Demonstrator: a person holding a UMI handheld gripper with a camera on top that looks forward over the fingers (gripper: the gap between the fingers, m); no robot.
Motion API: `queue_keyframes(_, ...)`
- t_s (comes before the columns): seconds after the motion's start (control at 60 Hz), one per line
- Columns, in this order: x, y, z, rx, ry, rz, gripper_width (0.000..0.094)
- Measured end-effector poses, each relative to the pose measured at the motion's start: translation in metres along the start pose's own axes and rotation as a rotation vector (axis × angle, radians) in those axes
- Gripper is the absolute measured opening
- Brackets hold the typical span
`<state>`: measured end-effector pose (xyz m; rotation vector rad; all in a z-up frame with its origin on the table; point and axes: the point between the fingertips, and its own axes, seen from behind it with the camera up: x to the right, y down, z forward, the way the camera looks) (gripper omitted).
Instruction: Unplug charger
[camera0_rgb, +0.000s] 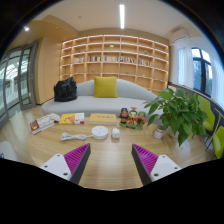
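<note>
My gripper (111, 150) is open and empty, its two magenta pads wide apart above a wooden table (110, 165). Beyond the fingers on the table sit a small white block that may be the charger (115, 132), a round white thing (100, 131) beside it, and a long white thing with a cable (75, 137) to the left. All are too small to tell their details. Nothing stands between the fingers.
A potted green plant (180, 110) stands on the table to the right, with small jars (130, 117) near it. Books and cards (60, 120) lie to the left. Beyond are a white sofa (90, 98) with a yellow cushion (105, 87), a black bag (66, 90), and wall shelves (115, 60).
</note>
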<state>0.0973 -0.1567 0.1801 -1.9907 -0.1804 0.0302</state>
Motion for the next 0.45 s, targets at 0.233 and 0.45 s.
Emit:
queue_keyframes(0.233, -0.013, 0.007, -0.075, 0.026, 0.005, -0.001, 0.0855)
queue_keyframes(0.45, -0.015, 0.001, -0.104, 0.060, 0.019, -0.018, 0.0854)
